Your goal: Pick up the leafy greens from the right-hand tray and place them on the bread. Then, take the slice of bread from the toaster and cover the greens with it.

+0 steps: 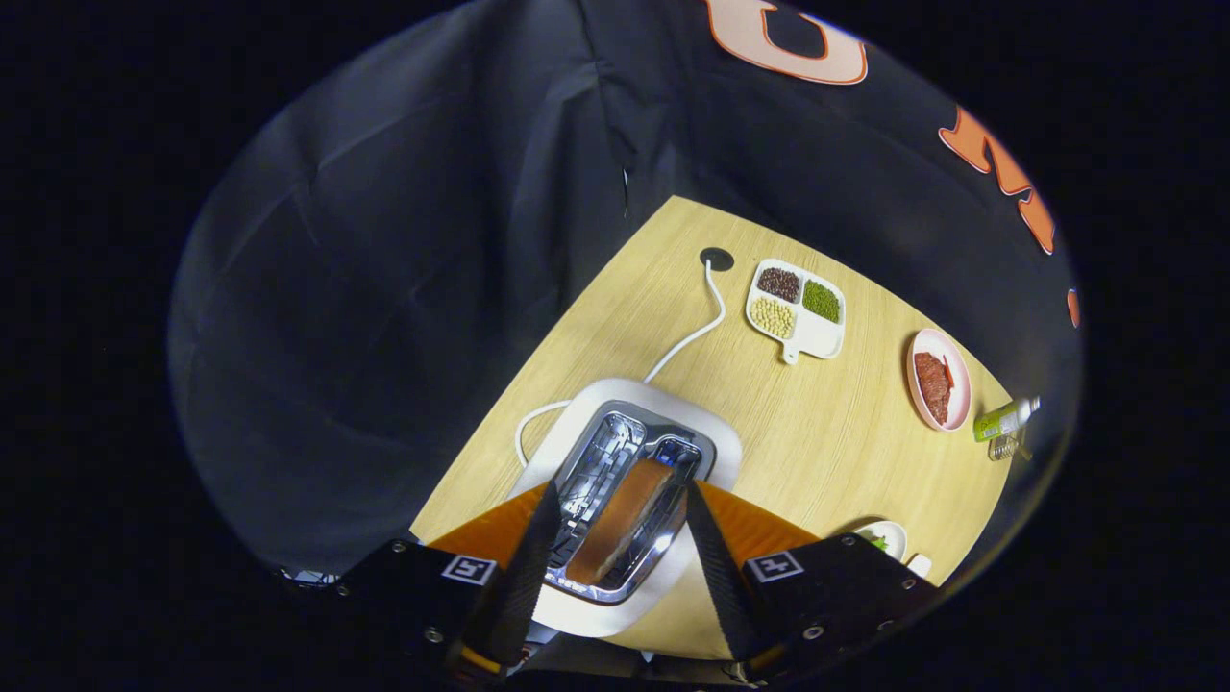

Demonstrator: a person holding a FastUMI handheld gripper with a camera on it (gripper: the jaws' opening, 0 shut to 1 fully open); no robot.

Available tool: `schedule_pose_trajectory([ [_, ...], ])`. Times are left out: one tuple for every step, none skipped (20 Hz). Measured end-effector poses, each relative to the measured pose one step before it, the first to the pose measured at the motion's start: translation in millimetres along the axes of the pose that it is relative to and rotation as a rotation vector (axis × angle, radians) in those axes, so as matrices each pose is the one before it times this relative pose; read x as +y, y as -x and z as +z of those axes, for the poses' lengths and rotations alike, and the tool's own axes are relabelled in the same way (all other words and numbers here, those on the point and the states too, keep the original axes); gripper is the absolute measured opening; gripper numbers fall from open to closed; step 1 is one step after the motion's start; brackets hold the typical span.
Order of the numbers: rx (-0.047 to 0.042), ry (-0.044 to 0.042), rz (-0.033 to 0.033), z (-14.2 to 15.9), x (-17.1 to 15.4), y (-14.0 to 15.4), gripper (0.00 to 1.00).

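Tongs [615, 505] point steeply down at the counter [817, 432], fingers [524, 567] spread wide, one on each side of the toaster's slots, not pressing on anything. One bread slice [623, 519] stands on edge in the toaster's right slot, right between the fingers: brown toasted crust edge showing on top, long and narrow from this angle, sitting slightly above the chrome slot rim. One toaster [615, 413], white rounded body with a shiny metal top and two slots; left slot shows bare wire guides. One white cord [706, 327] runs from the toaster across the counter to a dark round hole [716, 259]. Just right of the right finger, one small white dish [889, 535] with a bit of leafy greens [876, 541] peeking out, mostly hidden by the tongs' body. Farther out, one white divided tray [798, 309] with four compartments, three filled with beans: dark, green, pale. One pink plate [940, 378] with red meat slices. One green-labelled bottle [1004, 420] lying at the counter's edge, well apart from the toaster.
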State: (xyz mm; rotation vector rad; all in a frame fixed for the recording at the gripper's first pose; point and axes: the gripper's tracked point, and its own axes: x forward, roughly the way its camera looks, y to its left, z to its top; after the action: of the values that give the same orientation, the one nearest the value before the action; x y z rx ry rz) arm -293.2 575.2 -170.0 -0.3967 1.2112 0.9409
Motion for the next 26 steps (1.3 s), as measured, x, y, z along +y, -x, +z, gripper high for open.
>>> schedule_pose_trajectory([
  [0.01453,0.00228,-0.00676,-2.00,-0.83,-3.70,0.73],
  [0.01027,-0.00539,-0.00981,-1.07,1.05,-2.98,0.66],
  [0.00826,-0.01037,-0.01418,0.17,-2.10,-1.91,0.59],
  [0.00782,-0.01503,-0.01961,-0.14,-4.60,-1.63,0.51],
  [0.00763,-0.01506,-0.01196,-0.82,-3.77,-2.48,0.40],
  [0.00541,-0.00207,-0.00884,-0.84,-3.24,-4.37,0.35],
  [0.01096,-0.00307,-0.00413,0.79,-3.08,-1.75,0.26],
  [0.00727,-0.01648,-0.00039,-1.69,1.60,-0.79,0.23],
  [0.00541,-0.00789,-0.00062,0.22,0.85,-1.86,0.19],
  [0.01412,-0.00604,0.00568,-1.95,0.71,0.63,0.18],
  [-0.01076,-0.00928,-0.00584,2.73,-1.19,1.24,0.16],
  [-0.00426,-0.00921,0.00802,0.55,-0.47,-0.48,0.15],
  [-0.00601,-0.01876,0.01082,-0.36,-0.62,1.78,0.12],
  [-0.00559,-0.01775,0.01960,-0.25,-0.80,2.88,0.11],
  [-0.00852,-0.01772,0.01739,0.56,-2.79,4.47,0.10],
  [-0.01067,-0.01550,0.02223,2.03,-1.99,6.62,0.10],
  [-0.01347,-0.00463,0.02509,2.80,-1.35,7.61,0.10],
  [-0.02185,0.00148,0.01703,3.08,-6.91,8.75,0.10],
  [-0.02274,-0.01097,0.02882,2.85,-4.85,8.96,0.09],
  [-0.01323,-0.02317,0.02444,-0.10,-3.88,9.90,0.10],
  [-0.01161,-0.03127,0.03896,0.77,-3.77,10.72,0.10],
  [-0.01014,-0.04129,0.03965,1.03,-2.88,10.83,0.10],
  [-0.01852,-0.03625,0.03774,3.92,-3.19,7.09,0.09],
  [-0.01498,-0.03046,0.02450,3.39,-6.11,9.18,0.09],
  [-0.02096,-0.02878,0.01308,5.16,-8.28,6.00,0.09],
  [-0.01417,-0.03774,0.02768,3.48,-5.83,9.07,0.09],
])
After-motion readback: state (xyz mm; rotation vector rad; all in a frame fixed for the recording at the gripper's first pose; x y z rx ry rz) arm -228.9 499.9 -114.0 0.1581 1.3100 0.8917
